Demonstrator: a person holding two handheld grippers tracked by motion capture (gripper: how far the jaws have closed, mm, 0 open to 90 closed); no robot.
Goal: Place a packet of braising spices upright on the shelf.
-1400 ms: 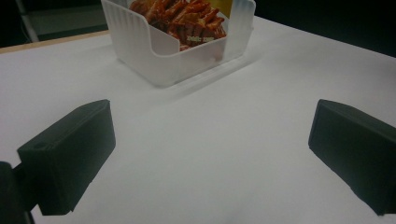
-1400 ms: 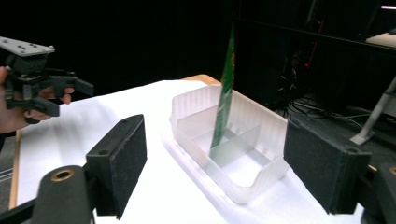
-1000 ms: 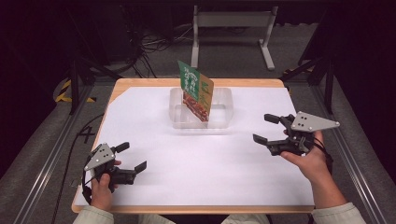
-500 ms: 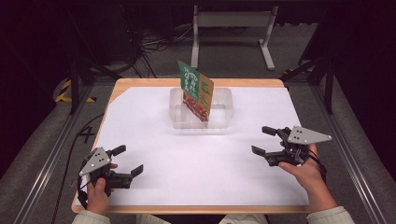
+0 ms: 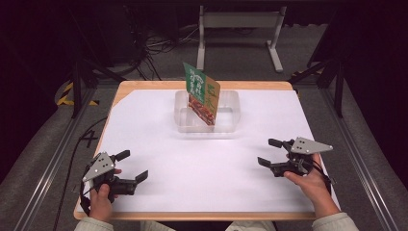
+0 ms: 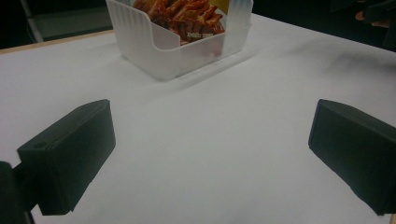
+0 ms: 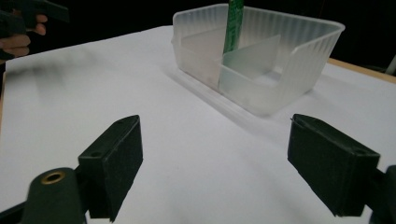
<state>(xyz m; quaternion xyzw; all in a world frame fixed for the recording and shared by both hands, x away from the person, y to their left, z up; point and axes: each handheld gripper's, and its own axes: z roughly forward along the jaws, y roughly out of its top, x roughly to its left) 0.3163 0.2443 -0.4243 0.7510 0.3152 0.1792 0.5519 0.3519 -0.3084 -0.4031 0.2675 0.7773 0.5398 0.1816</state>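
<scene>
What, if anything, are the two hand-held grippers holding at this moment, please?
Nothing. The left hand-held gripper and the right hand-held gripper both have open, empty jaws over the white table, apart from the snack packet standing in the clear bin.

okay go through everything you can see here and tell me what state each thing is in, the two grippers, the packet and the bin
left gripper: open, holding nothing, low over the table.
right gripper: open, holding nothing, near the table's right edge.
snack packet: standing tilted inside the bin.
clear plastic bin: upright, holding the packet.

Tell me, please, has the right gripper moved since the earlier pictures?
Yes: the right gripper has drawn back toward the table's near edge, farther from the clear bin.
</scene>
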